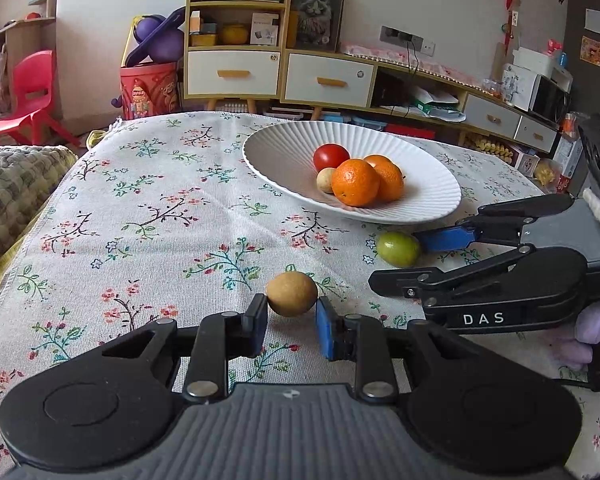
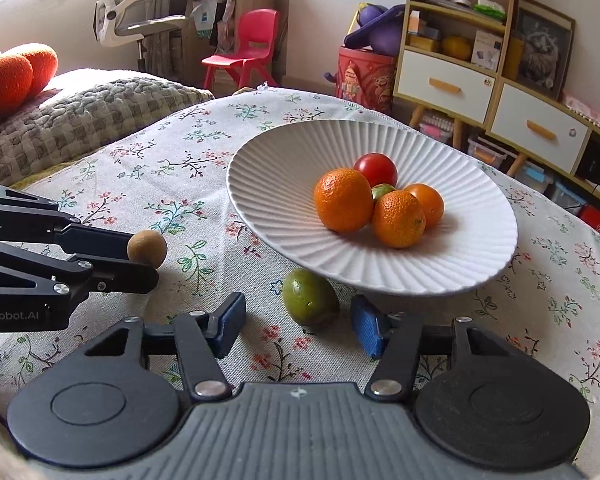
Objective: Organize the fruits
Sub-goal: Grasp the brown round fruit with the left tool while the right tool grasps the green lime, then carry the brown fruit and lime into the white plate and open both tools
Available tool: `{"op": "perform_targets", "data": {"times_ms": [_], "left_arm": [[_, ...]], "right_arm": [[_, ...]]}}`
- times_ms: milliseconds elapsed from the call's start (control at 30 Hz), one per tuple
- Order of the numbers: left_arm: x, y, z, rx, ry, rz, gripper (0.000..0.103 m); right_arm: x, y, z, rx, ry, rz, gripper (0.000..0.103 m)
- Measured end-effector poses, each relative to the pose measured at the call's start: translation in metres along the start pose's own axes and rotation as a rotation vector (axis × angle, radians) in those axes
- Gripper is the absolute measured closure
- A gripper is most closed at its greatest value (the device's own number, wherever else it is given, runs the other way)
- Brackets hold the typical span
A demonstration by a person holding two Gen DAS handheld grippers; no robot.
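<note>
Three oranges, two green fruits — two brown, one tomato.

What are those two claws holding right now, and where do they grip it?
The left claw pinches the small brown fruit across its sides. The right claw straddles the green fruit without pressing it.

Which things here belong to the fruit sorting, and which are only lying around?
Belong to the job:
- white plate holding oranges and a red fruit
- brown fruit in the left tongs
- green fruit between the right tongs

Lying about:
- red chair
- shelf unit
- red bin
</note>
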State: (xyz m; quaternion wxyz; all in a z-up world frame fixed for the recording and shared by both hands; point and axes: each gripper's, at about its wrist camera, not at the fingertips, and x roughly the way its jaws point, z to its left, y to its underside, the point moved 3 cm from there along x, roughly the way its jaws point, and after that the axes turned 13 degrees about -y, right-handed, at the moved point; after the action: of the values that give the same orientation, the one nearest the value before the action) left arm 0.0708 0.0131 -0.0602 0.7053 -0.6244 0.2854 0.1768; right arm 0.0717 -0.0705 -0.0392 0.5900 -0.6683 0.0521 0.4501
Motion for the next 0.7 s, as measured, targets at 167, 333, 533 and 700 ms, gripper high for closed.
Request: {"op": "perform_targets", "data": {"times_ms": [167, 333, 533, 700], "left_arm": [[-0.002, -0.003, 0.000, 0.001, -0.003, -0.005, 0.093], [-0.005, -0.005, -0.001, 0.000, -0.003, -0.009, 0.093], [-0.011, -0.010, -0.003, 0.002, 0.001, -0.022, 0.093], [-0.013, -0.014, -0.004, -0.003, 0.007, -0.024, 0.093]], "right_arm": [[-0.001, -0.002, 0.003, 0.001, -0.012, 0.012, 0.072], [-0.003, -0.003, 0.003, 0.007, -0.011, 0.019, 0.078], [-0.010, -0.004, 0.005, 0.014, -0.022, 0.012, 0.079], [-0.018, -0.006, 0.008, 0.018, -0.034, 0.003, 0.079]]}}
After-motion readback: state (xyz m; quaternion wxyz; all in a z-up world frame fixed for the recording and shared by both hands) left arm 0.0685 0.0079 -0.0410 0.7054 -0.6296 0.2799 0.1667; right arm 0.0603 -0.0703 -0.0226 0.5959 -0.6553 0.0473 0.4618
